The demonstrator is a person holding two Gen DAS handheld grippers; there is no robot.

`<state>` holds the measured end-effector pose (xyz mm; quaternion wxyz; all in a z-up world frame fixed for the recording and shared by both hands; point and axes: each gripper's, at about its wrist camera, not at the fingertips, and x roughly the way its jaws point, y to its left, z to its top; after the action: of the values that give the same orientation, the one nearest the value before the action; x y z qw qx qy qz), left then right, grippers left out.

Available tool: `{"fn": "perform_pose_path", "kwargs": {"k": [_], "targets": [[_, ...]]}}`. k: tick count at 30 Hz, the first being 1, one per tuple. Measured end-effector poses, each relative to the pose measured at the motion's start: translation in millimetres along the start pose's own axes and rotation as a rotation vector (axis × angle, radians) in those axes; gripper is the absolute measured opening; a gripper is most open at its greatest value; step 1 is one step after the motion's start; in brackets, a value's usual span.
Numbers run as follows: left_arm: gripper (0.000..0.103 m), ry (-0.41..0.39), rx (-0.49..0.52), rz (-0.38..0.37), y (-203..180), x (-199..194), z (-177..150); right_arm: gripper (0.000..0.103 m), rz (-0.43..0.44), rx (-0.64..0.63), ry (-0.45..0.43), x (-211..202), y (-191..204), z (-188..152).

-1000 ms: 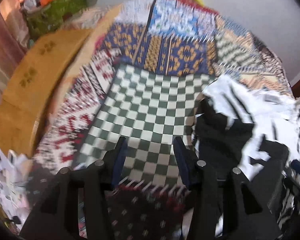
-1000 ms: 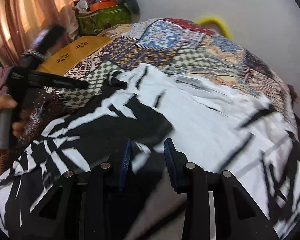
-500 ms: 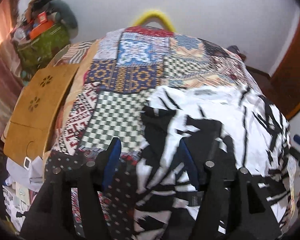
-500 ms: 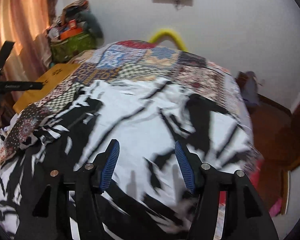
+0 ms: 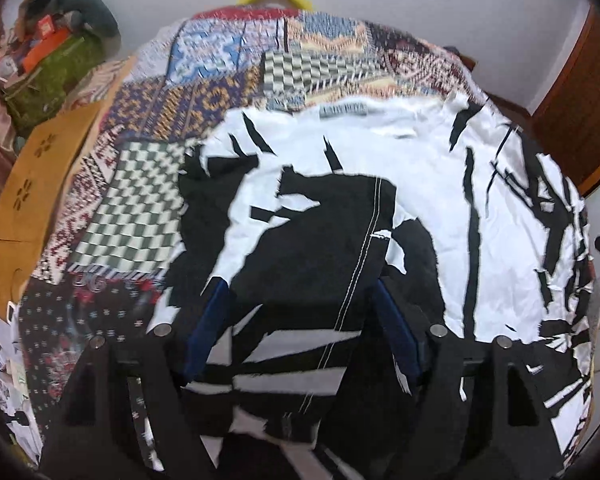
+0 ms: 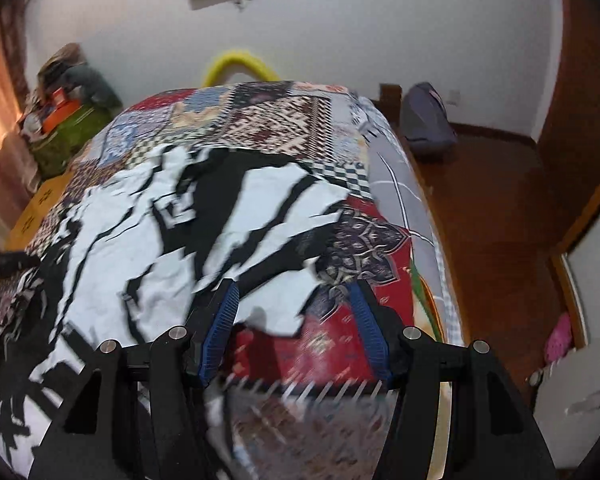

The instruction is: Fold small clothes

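Observation:
A black-and-white patterned garment (image 5: 340, 208) lies spread flat on a patchwork bed cover (image 5: 220, 92), its neck label toward the far side. My left gripper (image 5: 300, 312) is open, hovering over the garment's near black part with nothing between its fingers. In the right wrist view the same garment (image 6: 180, 232) covers the left of the bed. My right gripper (image 6: 294, 320) is open and empty above the garment's right edge, over a red patch of the cover (image 6: 360, 240).
A yellow wooden headboard (image 5: 24, 208) runs along the bed's left side. A green bag with clutter (image 6: 64, 128) stands at the far left. A yellow hoop (image 6: 236, 66) leans on the back wall. A grey backpack (image 6: 424, 120) sits on the wooden floor at right.
Both grippers have swung rightward across the bed. The left one moved from the checkered patch to over the garment; the right one went from the garment's middle to its right edge and opened wider.

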<state>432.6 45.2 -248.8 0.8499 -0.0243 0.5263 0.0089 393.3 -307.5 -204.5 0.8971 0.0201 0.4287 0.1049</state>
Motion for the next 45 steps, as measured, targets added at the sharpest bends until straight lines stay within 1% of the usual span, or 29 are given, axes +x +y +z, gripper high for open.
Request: {"fn": "perform_pose_path", "kwargs": {"k": [3,5,7,8,9,10,11,12,15,17,20,23,25,27,30,33,34,36,38,40,42,44,45], "targets": [[0.074,0.034,0.011,0.004,-4,16,-1,0.054,0.035,0.039,0.006,18,-15,6],[0.074,0.039,0.015,0.001,-5,21,-2,0.054,0.054,0.064,0.023,31,-21,10],[0.074,0.039,0.025,0.005,-6,25,-4,0.052,0.096,0.093,0.031,42,-25,14],[0.074,0.035,0.031,0.009,-7,25,-4,0.048,0.106,0.106,0.025,45,-27,16],[0.074,0.030,0.039,0.015,-8,26,-5,0.039,0.109,0.115,0.020,47,-27,18],[0.074,0.028,0.046,0.019,-8,25,-6,0.032,0.109,0.115,0.014,49,-26,20],[0.074,0.027,0.052,0.022,-9,25,-6,0.020,0.110,0.111,0.011,49,-25,22],[0.074,0.028,0.059,0.024,-9,25,-7,0.015,0.105,0.109,0.014,48,-24,24],[0.074,0.026,0.076,0.030,-10,21,-9,0.005,0.109,0.092,-0.010,36,-22,29],[0.074,0.017,0.083,0.033,-10,17,-11,0.005,0.133,0.072,-0.040,20,-14,34],[0.074,0.006,0.078,0.029,-9,10,-12,0.005,0.152,0.002,-0.080,0,7,44],[0.074,-0.010,0.068,0.020,-7,1,-12,0.005,0.199,-0.090,-0.112,-20,42,53],[0.074,-0.024,0.066,0.019,-7,-8,-13,0.005,0.238,-0.142,-0.113,-25,68,55],[0.074,-0.037,0.066,0.017,-4,-16,-13,0.005,0.274,-0.179,-0.098,-23,90,54],[0.074,-0.048,0.066,0.017,-1,-27,-14,0.005,0.307,-0.226,-0.048,-3,121,46],[0.074,-0.060,0.062,0.016,2,-37,-15,0.005,0.338,-0.235,0.045,25,143,29],[0.074,-0.062,0.061,0.014,3,-39,-15,0.005,0.337,-0.235,0.063,29,145,25],[0.074,-0.067,0.062,0.010,3,-44,-13,0.009,0.346,-0.239,0.116,38,148,17],[0.074,-0.075,0.069,0.010,-1,-46,-9,0.012,0.362,-0.234,0.135,36,145,13],[0.074,-0.084,0.078,0.009,-7,-47,-3,0.016,0.366,-0.229,0.114,26,137,14],[0.074,-0.095,0.091,0.000,-17,-47,7,0.024,0.357,-0.226,0.080,13,128,17],[0.074,-0.103,0.099,-0.014,-27,-45,15,0.028,0.346,-0.219,0.040,0,116,21],[0.074,-0.106,0.106,-0.023,-34,-43,20,0.028,0.331,-0.220,0.011,-7,106,23]]}}
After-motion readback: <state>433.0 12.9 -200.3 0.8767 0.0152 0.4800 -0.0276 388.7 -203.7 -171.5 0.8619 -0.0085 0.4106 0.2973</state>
